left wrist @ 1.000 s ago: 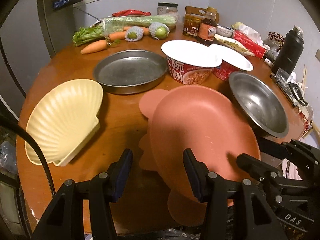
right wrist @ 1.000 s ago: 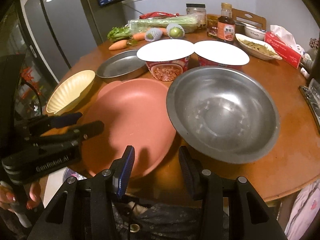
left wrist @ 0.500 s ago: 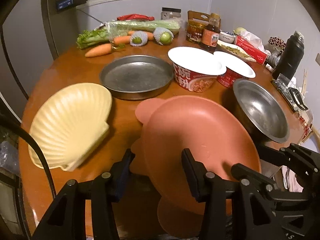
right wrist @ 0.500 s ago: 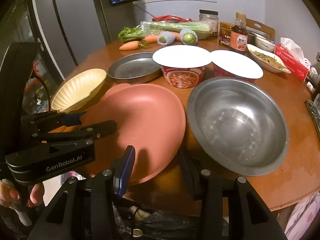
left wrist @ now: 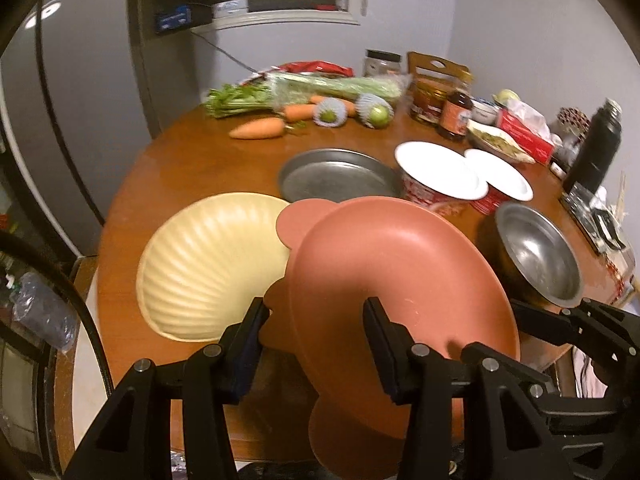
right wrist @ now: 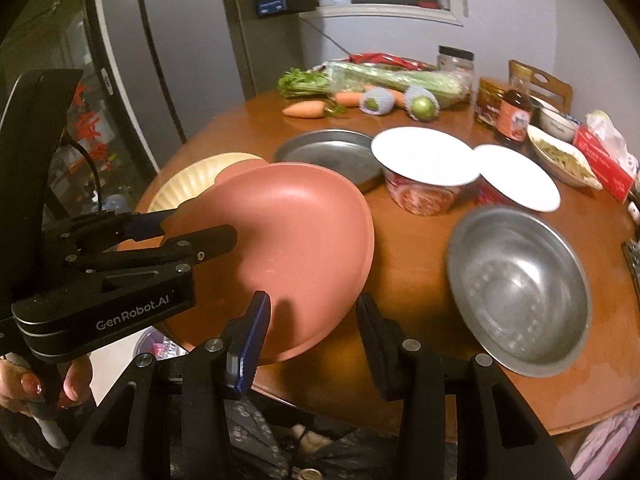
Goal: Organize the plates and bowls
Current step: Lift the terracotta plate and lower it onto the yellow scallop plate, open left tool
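My left gripper (left wrist: 314, 330) is shut on the near rim of a salmon-pink plate (left wrist: 396, 280) and holds it tilted above the table, over the edge of a cream shell-shaped plate (left wrist: 212, 264). In the right wrist view the left gripper (right wrist: 200, 224) clamps the pink plate (right wrist: 296, 248), and the shell plate (right wrist: 188, 188) shows behind it. My right gripper (right wrist: 310, 316) is open and empty at the table's near edge. A steel bowl (right wrist: 516, 288) lies to its right, and a flat steel pan (right wrist: 328, 154) lies farther back.
Two lidded instant-noodle bowls (right wrist: 424, 168) stand mid-table. Carrots, celery and netted fruit (right wrist: 380, 92) lie at the back, with jars, a sauce bottle (right wrist: 514, 116) and a tissue box (right wrist: 604, 160) at back right. A black flask (left wrist: 596, 148) stands at the right. A fridge is at the left.
My left gripper has lifted the pink plate off the table and carried it left, over the shell plate. The right gripper has stayed open and drawn back a little.
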Available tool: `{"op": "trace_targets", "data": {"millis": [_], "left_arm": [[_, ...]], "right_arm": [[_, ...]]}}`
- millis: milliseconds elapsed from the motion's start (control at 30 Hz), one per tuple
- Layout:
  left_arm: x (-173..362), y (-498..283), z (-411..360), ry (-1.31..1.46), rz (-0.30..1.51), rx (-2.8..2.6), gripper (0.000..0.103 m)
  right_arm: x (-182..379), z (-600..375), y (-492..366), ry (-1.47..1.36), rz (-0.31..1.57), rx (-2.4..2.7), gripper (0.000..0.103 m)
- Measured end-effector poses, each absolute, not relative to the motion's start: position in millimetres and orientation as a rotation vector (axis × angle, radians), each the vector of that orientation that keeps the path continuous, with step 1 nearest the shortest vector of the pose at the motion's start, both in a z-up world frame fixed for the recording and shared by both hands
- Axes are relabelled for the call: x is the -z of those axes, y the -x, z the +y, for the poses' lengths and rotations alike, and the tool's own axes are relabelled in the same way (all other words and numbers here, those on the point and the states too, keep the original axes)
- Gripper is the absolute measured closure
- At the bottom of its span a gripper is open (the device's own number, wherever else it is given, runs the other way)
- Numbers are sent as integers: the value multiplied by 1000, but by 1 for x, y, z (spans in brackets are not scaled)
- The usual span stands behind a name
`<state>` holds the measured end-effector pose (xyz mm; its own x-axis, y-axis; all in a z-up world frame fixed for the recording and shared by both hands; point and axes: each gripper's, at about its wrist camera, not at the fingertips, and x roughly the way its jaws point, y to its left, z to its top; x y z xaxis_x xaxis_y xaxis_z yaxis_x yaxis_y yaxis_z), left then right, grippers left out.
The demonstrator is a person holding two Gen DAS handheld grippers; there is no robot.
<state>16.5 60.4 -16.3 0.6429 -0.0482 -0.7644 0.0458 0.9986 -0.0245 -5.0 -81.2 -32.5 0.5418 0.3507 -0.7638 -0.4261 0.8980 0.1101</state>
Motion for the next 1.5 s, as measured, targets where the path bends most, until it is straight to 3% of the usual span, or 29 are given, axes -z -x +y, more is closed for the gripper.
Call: {"op": "trace_targets", "data": {"millis": [633,1500], "left_arm": [[11,-49,148,13,877,-117,54],[44,-106,178,3,913,-136,54]], "right_arm": [[22,14,-36,100,881,-581,56],[51,46,-62,80,957,-599,55]]}}
